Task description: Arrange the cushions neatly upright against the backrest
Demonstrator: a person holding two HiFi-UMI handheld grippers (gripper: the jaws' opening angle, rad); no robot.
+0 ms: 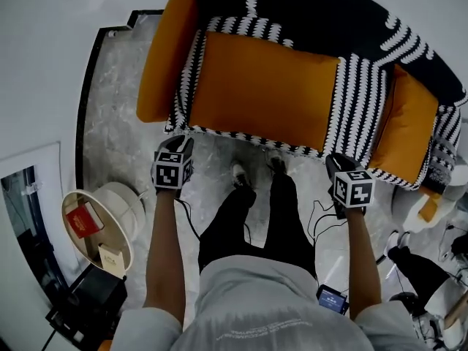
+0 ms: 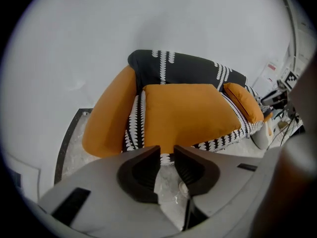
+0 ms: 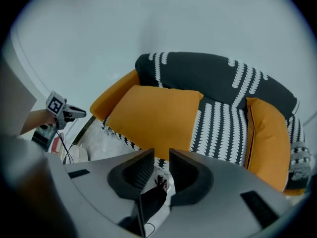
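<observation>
Cushions: big orange cushion (image 1: 259, 86) flat on sofa (image 1: 358, 86) seat, just beyond both grippers; small orange cushion (image 1: 409, 126) propped at right end. Left gripper (image 1: 181, 143) and right gripper (image 1: 335, 163) by seat's front edge, jaws narrowly apart, empty. Round white tray (image 1: 124, 203) holding red packet (image 1: 82, 220) and tan box (image 1: 111, 258).

light: dim, even | shadows: soft | edges: fisheye-warped, dark vignette | focus: sharp

Three orange cushions: left cushion (image 1: 164, 57) at upper left, middle cushion (image 1: 263, 86) at centre, right cushion (image 1: 409, 134) at the right. One sofa (image 1: 329, 13). Two grippers: left gripper (image 1: 179, 142), right gripper (image 1: 337, 160). One round table (image 1: 123, 198), lower left.
</observation>
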